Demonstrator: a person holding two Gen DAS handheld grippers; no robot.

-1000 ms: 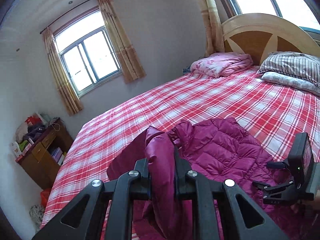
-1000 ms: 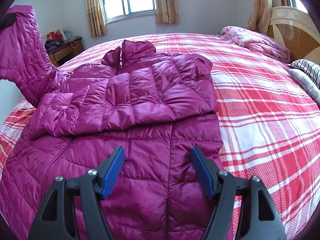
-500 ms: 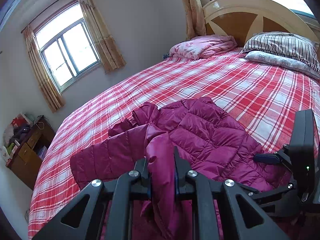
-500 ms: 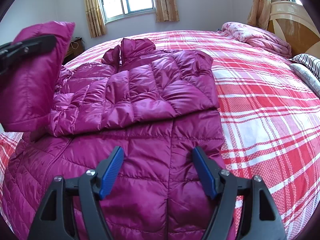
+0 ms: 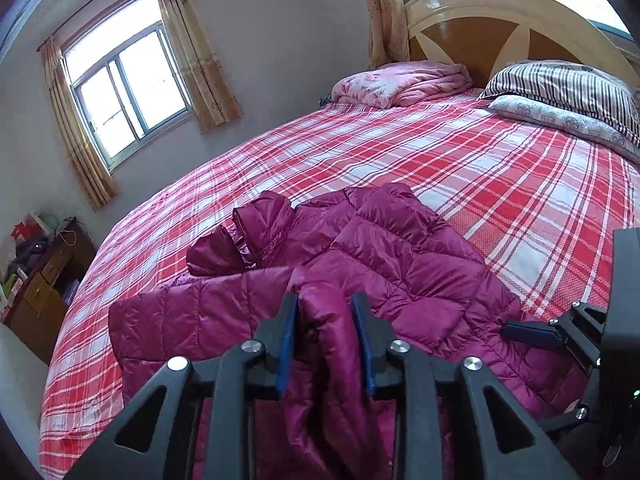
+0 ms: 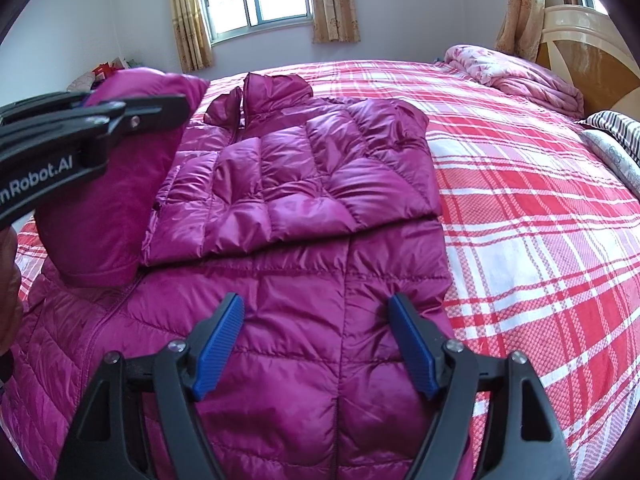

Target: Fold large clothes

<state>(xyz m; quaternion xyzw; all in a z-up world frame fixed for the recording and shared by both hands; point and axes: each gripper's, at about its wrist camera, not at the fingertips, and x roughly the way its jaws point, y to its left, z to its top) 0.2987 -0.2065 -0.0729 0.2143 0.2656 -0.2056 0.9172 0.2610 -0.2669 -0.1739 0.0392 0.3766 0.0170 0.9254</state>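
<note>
A magenta quilted down jacket (image 6: 304,184) lies flat on the red plaid bed (image 6: 520,200), collar toward the window, its right sleeve folded across the chest. My left gripper (image 5: 325,304) has the other sleeve (image 5: 328,340) between its jaws. The jaws are opening, and blue pad faces show beside the fabric. From the right wrist view that sleeve (image 6: 112,200) hangs from the left gripper (image 6: 160,106), its cuff touching the jacket's left side. My right gripper (image 6: 316,304) stands open just above the jacket's lower body, nothing between its fingers.
A folded pink quilt (image 5: 404,84) and striped pillows (image 5: 560,88) lie by the wooden headboard (image 5: 480,28). A cluttered wooden desk (image 5: 40,280) stands beyond the bed's left edge, under a curtained window (image 5: 124,92). Bare plaid sheet spreads right of the jacket.
My left gripper came down toward the jacket with the sleeve, and its jaws have parted around it. The right gripper stayed in place, still open.
</note>
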